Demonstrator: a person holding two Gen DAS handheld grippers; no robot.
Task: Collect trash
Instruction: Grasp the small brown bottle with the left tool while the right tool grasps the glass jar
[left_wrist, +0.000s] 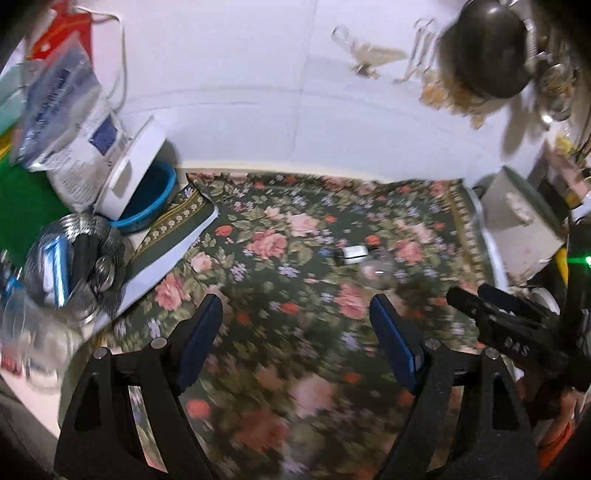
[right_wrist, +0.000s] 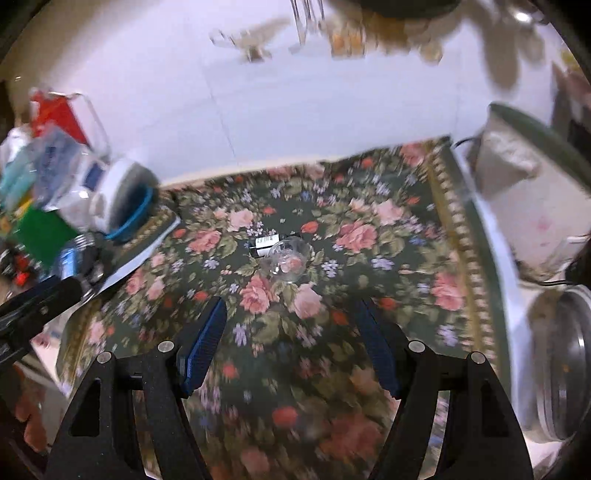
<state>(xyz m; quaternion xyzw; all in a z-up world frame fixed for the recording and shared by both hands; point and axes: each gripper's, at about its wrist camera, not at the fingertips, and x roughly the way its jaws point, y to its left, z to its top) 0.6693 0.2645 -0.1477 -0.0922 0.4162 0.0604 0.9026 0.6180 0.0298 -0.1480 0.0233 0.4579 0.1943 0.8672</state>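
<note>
A clear plastic cup (right_wrist: 287, 259) lies on its side on the floral tablecloth (right_wrist: 295, 369), touching a small dark item with a white label (right_wrist: 265, 244). Both show blurred in the left wrist view, the cup (left_wrist: 376, 271) and the labelled item (left_wrist: 354, 254). My right gripper (right_wrist: 291, 332) is open and empty, a short way in front of the cup. My left gripper (left_wrist: 297, 328) is open and empty over the cloth, left of and nearer than the cup. The right gripper's black body (left_wrist: 517, 325) shows at the left view's right edge.
A white and blue tub (left_wrist: 142, 192), printed bags (left_wrist: 70, 122) and a shiny metal object (left_wrist: 74, 266) crowd the left. A white appliance (right_wrist: 524, 206) and a metal-lidded jar (right_wrist: 561, 369) stand at right. A white wall (right_wrist: 295, 110) rises behind the table.
</note>
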